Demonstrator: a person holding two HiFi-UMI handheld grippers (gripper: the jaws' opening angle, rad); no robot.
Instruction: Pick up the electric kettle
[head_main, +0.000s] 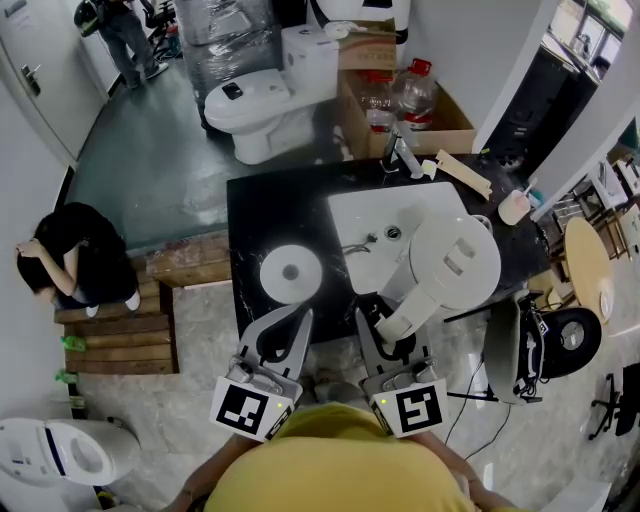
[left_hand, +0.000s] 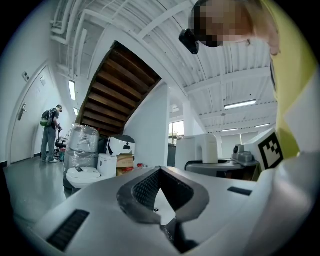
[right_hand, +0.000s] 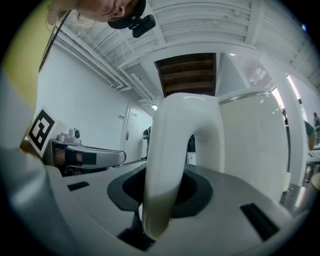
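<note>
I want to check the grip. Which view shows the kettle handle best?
The right gripper view: the handle is close, clamped between the fingers. The head view shows it small, from above. The left gripper view shows the kettle far off, handle unclear.

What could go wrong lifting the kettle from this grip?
1. The right gripper clamps only the handle, which looks smooth and glossy. The kettle could swing or slip between the jaws.
2. The kettle is right at the rim of the sink, so a tilt might tip it into the basin. The left gripper is empty and offers no support.
</note>
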